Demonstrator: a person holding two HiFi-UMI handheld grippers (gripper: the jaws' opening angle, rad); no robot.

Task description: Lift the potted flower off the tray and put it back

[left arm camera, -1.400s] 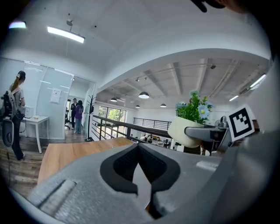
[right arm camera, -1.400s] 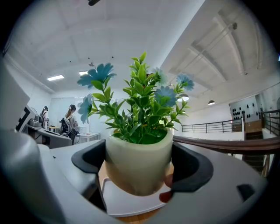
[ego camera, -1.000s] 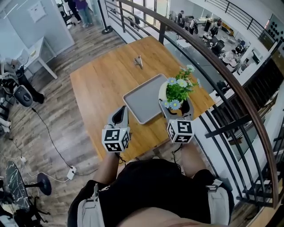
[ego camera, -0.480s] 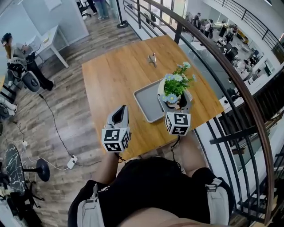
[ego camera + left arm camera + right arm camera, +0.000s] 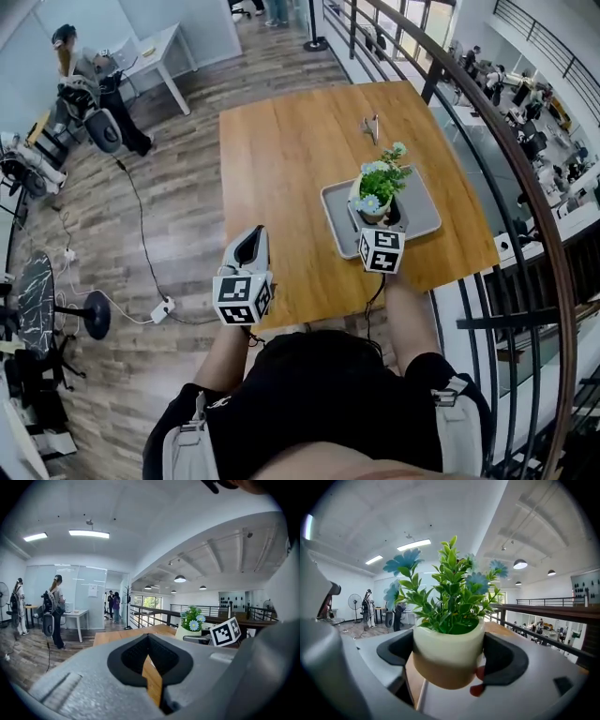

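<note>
The right hand-held gripper [image 5: 377,220] clamps the potted flower [image 5: 380,178] upright over the tray [image 5: 424,211] by the bench's [image 5: 281,169] right edge; the left hand-held gripper [image 5: 253,234], narrow and empty, hangs clear off the near edge.

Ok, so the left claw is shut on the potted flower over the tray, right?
Not quite: it is the right claw that is shut on the potted flower over the tray. The right gripper view shows the pot clamped between its jaws. The left claw is shut with nothing in it, as the left gripper view shows.
</note>
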